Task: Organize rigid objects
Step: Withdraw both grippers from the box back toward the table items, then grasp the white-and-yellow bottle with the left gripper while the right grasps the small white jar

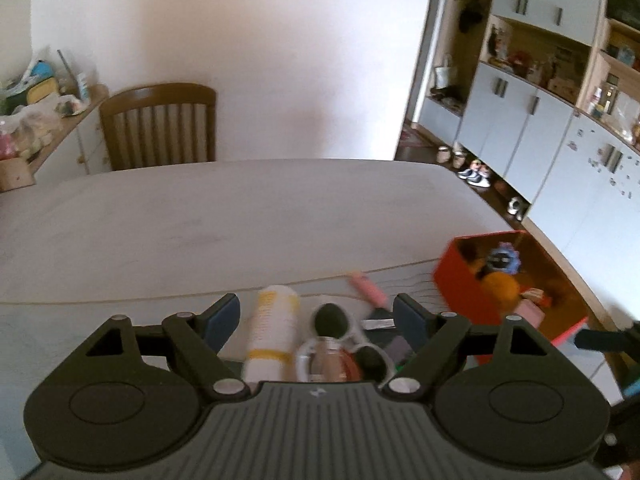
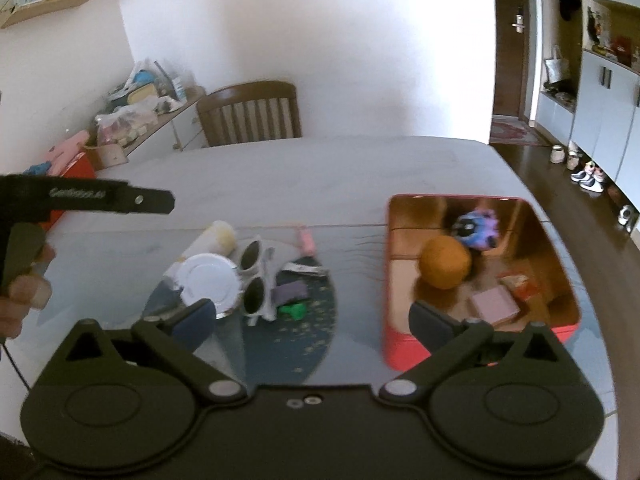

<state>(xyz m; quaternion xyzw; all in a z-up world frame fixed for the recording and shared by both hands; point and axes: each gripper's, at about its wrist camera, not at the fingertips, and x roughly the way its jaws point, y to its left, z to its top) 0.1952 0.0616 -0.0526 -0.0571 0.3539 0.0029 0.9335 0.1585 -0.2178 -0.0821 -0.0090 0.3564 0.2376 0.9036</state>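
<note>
Both grippers, left (image 1: 316, 316) and right (image 2: 312, 320), hover wide open and empty as sunglasses (image 2: 254, 280), a bottle (image 1: 272, 332) and small clutter await the half-filled red box (image 2: 390, 280) (orange ball already inside).

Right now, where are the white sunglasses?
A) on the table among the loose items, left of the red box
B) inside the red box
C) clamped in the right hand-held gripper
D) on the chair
A: the white sunglasses lie on the table beside the white lid, outside the red box.
</note>
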